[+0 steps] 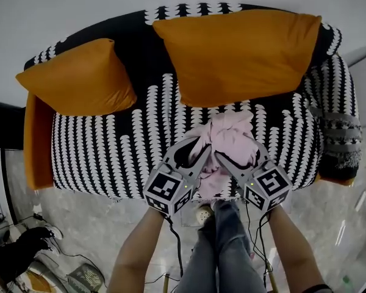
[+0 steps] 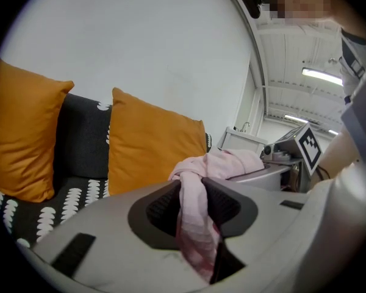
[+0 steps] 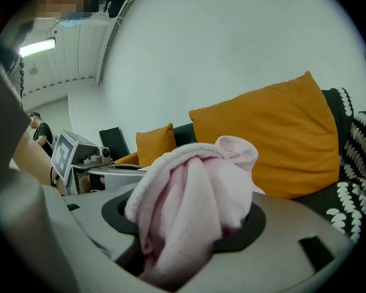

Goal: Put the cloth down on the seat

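In the head view the left gripper [image 1: 201,155] and right gripper [image 1: 224,157] reach in side by side over the front edge of the sofa's seat [image 1: 110,151]. The pink cloth [image 1: 229,136] is bunched between them, just in front of the large cushion [image 1: 241,54]; I cannot tell whether it touches the seat. Open patterned seat stretches left as far as the small cushion [image 1: 76,78] in the back left corner. The right end is tighter, with grey striped fabric [image 1: 341,139] lying on the armrest. The left gripper view adds what that angle misses: its jaws stand narrow, pinching a thin twisted strip of cloth, with both cushions behind against a bare wall. The right gripper view shows a much thicker wad clamped in its jaws, the large cushion close behind, and a person [image 3: 39,130] far back in the room.
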